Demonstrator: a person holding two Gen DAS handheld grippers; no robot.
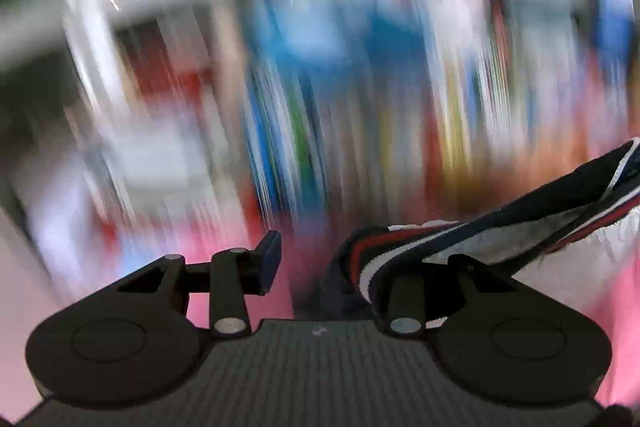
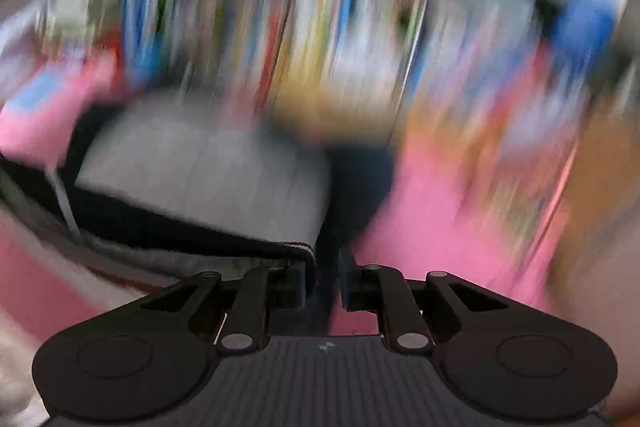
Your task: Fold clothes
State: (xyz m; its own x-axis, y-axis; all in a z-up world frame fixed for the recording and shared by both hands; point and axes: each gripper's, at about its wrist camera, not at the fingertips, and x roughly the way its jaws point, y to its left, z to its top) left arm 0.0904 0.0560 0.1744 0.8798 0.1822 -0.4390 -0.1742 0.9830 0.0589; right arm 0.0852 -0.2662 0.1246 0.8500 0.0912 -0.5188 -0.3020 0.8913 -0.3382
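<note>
Ribbed striped garment [image 1: 460,247] drapes over parted left tongs [image 1: 316,259]; right tongs [image 2: 326,279] parted.

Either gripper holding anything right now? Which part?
Too blurred to confirm. The garment's striped hem drapes over the left gripper, whose fingers stand apart. Its striped edge lies at the right gripper's inner finger; no clamp visible.

**Heavy motion blur, sharp only up close**

Both wrist views are bright and evenly lit, with no hard shadows or glare. The backgrounds smear into vertical streaks of colour. Only the left gripper [image 1: 308,267], the right gripper [image 2: 326,279] and the striped garment [image 1: 400,251] stay fairly sharp. Fisheye curvature darkens the corners.
</note>
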